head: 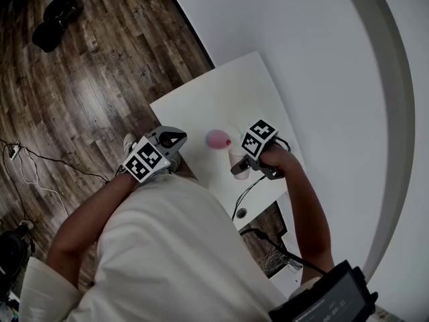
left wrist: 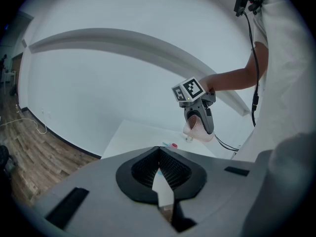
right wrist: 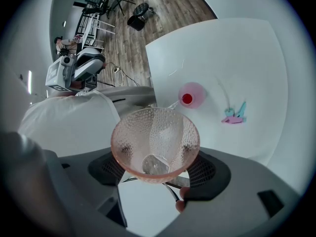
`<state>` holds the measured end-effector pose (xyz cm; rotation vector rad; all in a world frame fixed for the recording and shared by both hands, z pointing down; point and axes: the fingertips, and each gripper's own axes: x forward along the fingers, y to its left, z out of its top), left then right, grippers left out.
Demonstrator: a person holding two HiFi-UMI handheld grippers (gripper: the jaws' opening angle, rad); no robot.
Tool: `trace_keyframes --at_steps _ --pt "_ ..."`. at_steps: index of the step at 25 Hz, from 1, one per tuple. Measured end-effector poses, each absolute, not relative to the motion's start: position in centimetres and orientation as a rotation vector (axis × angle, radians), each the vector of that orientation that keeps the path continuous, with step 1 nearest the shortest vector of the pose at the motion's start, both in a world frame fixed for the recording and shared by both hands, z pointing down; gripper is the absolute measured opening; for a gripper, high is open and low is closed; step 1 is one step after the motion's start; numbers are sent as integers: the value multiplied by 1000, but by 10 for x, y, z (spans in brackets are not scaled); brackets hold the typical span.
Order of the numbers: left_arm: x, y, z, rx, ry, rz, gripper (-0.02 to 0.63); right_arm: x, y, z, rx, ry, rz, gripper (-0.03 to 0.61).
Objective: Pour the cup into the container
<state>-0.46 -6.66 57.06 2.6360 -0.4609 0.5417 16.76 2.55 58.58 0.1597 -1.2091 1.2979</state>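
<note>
My right gripper is shut on a clear pink dimpled cup, gripping its lower part. I look straight into its mouth and see only a pale glint at the bottom. A small pink container with something red inside stands on the white table just beyond the cup. In the head view the cup hangs beside the container, with the right gripper over the table's near part. My left gripper is at the table's left edge. Its jaws are shut with nothing between them.
Small blue and pink pieces lie on the table to the right of the container. A dark cable hangs at the table's near edge. Wooden floor lies to the left, with a black object and loose cords. A white wall stands behind the table.
</note>
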Motion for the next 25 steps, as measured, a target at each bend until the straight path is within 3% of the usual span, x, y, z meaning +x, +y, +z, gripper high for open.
trace_keyframes --at_steps 25 --pt "-2 -66 571 2633 -462 536 11 173 26 587 138 -1184 1301 367"
